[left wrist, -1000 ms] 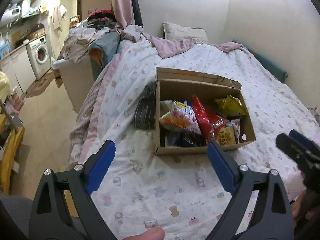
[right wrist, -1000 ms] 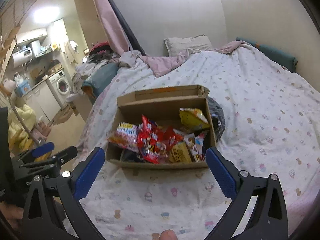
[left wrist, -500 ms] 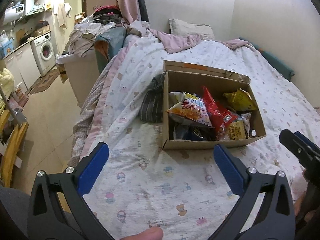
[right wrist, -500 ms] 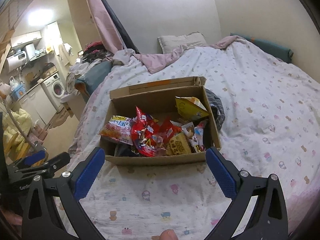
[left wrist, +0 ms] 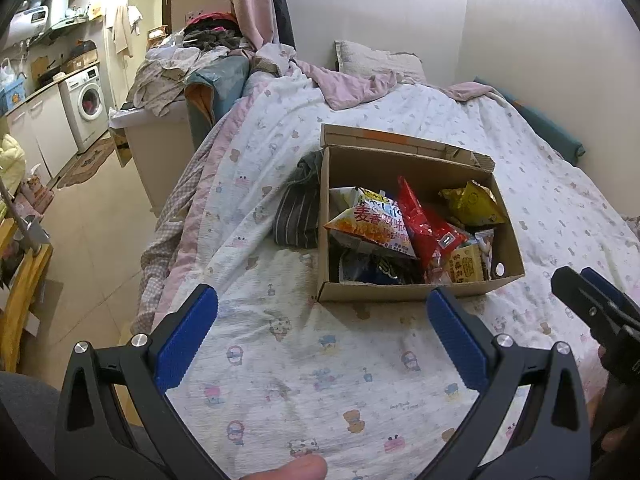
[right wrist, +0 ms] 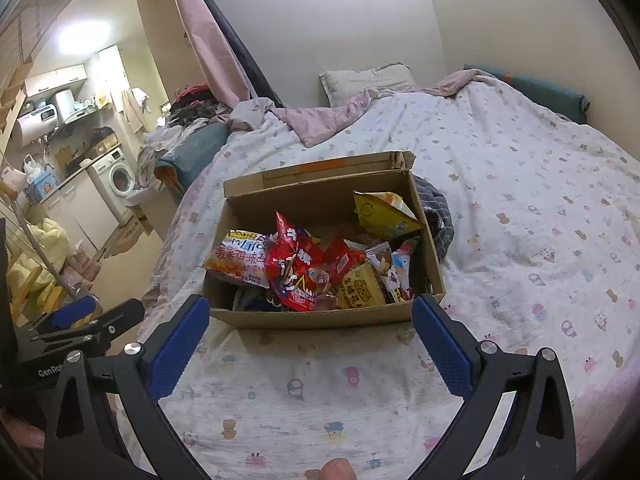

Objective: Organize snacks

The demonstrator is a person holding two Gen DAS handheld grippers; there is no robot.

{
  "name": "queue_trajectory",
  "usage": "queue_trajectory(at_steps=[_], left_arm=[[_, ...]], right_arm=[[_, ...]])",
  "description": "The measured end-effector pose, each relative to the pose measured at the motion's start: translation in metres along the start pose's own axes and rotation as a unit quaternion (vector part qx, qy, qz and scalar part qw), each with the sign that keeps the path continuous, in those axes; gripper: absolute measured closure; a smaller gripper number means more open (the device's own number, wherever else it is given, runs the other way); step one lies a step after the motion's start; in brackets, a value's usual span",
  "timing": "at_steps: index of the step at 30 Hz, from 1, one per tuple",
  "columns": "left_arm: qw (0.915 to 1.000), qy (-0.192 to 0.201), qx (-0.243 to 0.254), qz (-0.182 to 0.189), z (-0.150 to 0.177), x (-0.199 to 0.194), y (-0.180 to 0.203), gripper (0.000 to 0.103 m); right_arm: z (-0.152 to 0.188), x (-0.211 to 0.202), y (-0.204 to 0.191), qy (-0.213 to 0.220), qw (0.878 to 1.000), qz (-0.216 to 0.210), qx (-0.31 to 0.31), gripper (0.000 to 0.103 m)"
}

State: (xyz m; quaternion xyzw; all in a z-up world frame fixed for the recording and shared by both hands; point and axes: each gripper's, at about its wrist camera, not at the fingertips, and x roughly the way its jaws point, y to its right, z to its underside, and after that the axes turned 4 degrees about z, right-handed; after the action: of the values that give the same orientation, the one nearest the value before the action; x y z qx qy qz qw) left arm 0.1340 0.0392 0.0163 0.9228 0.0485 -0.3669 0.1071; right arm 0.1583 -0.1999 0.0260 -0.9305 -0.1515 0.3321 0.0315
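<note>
An open cardboard box (left wrist: 404,160) (right wrist: 320,196) sits on the bed, crammed with several snack packets: an orange-and-white chip bag (left wrist: 370,226) (right wrist: 238,258), a red bag (left wrist: 420,220) (right wrist: 292,260) and a yellow packet (left wrist: 472,204) (right wrist: 380,212). My left gripper (left wrist: 322,312) hovers open over the sheet just short of the box, nothing between its blue pads. My right gripper (right wrist: 310,318) is open too, its tips level with the box's near wall, empty. Each gripper shows at the edge of the other's view.
A striped dark cloth (left wrist: 298,208) (right wrist: 438,216) lies against the box's side. The patterned sheet (left wrist: 300,360) stretches in front of the box. Crumpled pink bedding and a pillow (left wrist: 372,60) lie at the head. A washing machine (left wrist: 90,100) and floor are off to the left.
Both views have drawn slightly closer to the box. The left gripper's jaws stand a little wider than a second ago.
</note>
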Motion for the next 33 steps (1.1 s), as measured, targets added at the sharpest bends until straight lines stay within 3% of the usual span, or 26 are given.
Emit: queue_trajectory(at_steps=[33], left_arm=[[1.0,-0.001,-0.001,0.002,0.0003,0.0004,-0.0017,0.0]], right_arm=[[-0.001,-0.0037,-0.0012,0.008,1.0,0.011,-0.008,0.0]])
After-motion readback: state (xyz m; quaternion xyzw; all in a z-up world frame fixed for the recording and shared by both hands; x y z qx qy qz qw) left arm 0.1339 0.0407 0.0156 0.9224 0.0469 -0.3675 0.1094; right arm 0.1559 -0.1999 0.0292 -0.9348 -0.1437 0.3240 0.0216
